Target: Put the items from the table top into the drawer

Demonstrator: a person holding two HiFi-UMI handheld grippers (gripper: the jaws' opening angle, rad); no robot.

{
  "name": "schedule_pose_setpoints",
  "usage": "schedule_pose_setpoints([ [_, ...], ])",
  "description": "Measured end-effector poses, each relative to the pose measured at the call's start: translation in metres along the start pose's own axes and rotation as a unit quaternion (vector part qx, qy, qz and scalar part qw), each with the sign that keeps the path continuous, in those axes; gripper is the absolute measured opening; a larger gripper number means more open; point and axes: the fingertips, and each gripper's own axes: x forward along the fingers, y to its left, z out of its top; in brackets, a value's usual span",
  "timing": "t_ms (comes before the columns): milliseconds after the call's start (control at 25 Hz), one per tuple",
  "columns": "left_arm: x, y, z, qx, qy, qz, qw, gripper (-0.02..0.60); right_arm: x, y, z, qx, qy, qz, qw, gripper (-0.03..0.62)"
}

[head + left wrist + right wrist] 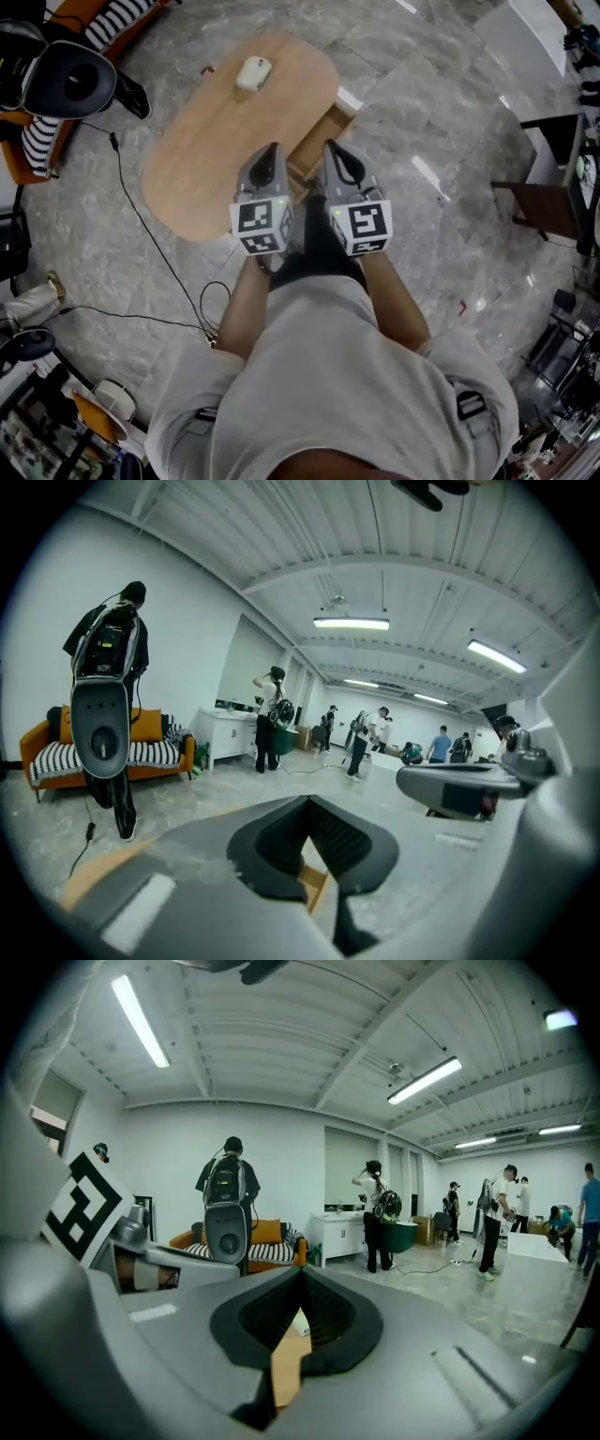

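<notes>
In the head view, a white rounded item (253, 73) lies on the far part of the oval wooden table (206, 159). At the table's right side a wooden drawer (324, 129) stands pulled out. Both grippers are held side by side over the table's near right edge, well short of the white item. The left gripper (275, 147) (307, 799) is shut with nothing in it. The right gripper (329, 144) (302, 1274) is also shut and empty, its tip just before the drawer. Wood shows through the gap below each pair of jaws.
A black cable (141, 225) runs over the marble floor left of the table. An orange sofa with striped cushions (37, 141) and a person carrying a backpack rig (108, 714) are at the far left. White furniture (534, 37) and a dark table (553, 197) stand at the right.
</notes>
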Motion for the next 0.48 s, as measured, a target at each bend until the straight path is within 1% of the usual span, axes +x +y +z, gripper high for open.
schedule_pose_setpoints([
  [120,0.03,0.021,-0.008,0.002,0.015,0.02,0.9997,0.02,0.043,-0.005,-0.021,0.019,0.015,0.042,0.999,0.008],
  [240,0.064,0.037,-0.027,0.013,0.049,0.027,0.9984,0.02,0.094,-0.015,-0.05,0.043,0.028,0.08,0.996,0.008],
  [400,0.108,0.055,-0.063,0.018,0.109,0.043,0.993,0.02,0.148,-0.048,-0.08,0.05,0.036,0.097,0.993,0.008],
  [480,0.132,0.067,-0.07,0.029,0.122,0.042,0.9912,0.02,0.17,-0.06,-0.094,0.032,0.036,0.104,0.993,0.008],
])
